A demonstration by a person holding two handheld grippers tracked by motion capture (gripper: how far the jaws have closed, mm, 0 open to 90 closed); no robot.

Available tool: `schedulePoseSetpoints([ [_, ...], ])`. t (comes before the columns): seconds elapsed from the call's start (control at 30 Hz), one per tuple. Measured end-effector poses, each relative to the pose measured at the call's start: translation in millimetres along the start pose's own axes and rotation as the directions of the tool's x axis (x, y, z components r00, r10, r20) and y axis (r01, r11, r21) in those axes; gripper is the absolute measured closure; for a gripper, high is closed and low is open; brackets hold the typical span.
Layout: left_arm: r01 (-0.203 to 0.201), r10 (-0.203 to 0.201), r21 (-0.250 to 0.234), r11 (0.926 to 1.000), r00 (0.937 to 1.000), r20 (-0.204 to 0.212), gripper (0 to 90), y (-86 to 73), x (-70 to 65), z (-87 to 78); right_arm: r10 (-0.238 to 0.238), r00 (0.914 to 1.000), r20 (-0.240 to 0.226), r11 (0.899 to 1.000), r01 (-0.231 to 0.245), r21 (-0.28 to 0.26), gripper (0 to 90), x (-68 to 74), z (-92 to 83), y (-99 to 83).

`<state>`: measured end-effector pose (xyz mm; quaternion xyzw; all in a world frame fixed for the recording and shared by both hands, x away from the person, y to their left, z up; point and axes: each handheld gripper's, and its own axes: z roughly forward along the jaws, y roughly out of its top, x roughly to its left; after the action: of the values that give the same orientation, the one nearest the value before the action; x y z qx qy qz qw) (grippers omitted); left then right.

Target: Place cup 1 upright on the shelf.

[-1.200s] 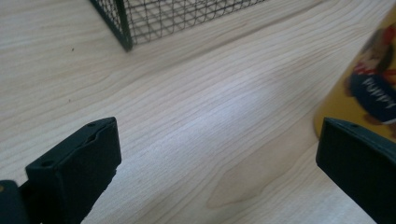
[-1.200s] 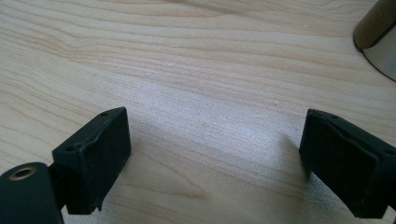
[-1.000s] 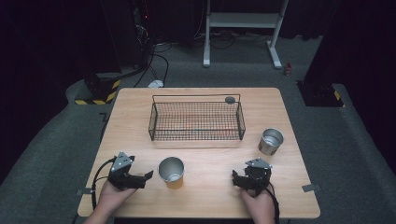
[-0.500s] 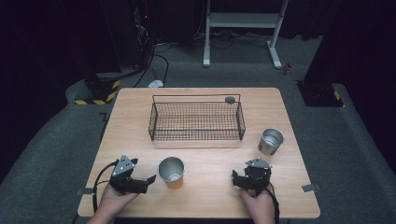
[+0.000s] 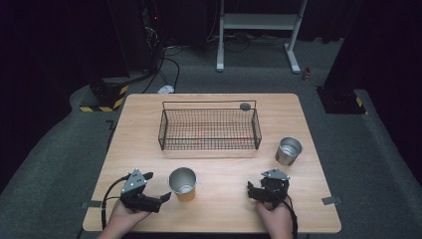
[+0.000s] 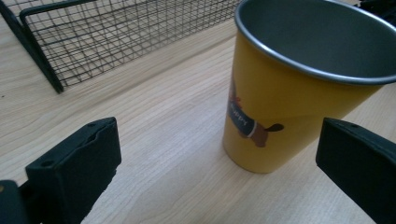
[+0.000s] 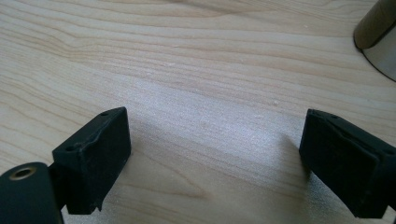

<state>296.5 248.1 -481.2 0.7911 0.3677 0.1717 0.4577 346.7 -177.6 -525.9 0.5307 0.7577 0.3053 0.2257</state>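
Note:
A yellow cup with a metal inside and a cartoon dog print stands upright near the table's front. In the left gripper view the cup rises just ahead, toward the right jaw. My left gripper lies just left of the cup, open wide and not touching it. A silver cup stands at the right, and its base peeks in at the top right of the right gripper view. My right gripper rests open near the front edge, over bare wood.
A black wire basket sits mid-table behind the cups, with a small dark round thing at its far right corner. In the left gripper view the basket is at top left. The wooden table ends close behind both hands.
My left gripper has shifted slightly toward the front edge and the yellow cup. The right gripper and both cups have stayed put.

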Motion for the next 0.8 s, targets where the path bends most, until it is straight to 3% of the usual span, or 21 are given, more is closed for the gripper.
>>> schedulePoseSetpoints([
  [0.23,-0.025,0.026,-0.025,0.9994,0.9990,0.035,0.6,2.2,-6.6,0.9,-0.001,1.0000,0.000,1.000,0.001,0.000,8.9,0.0,0.0,0.0],
  [0.37,-0.020,0.022,-0.029,0.9994,0.9979,0.061,0.6,3.7,-11.9,3.1,0.000,1.0000,0.000,1.000,0.000,0.000,8.9,0.0,0.1,0.0],
  [0.8,-0.040,0.043,-0.031,0.9987,0.9947,0.094,0.6,9.9,-25.7,17.2,0.005,1.0000,0.001,1.000,-0.005,0.001,8.9,0.5,0.1,0.2],
])
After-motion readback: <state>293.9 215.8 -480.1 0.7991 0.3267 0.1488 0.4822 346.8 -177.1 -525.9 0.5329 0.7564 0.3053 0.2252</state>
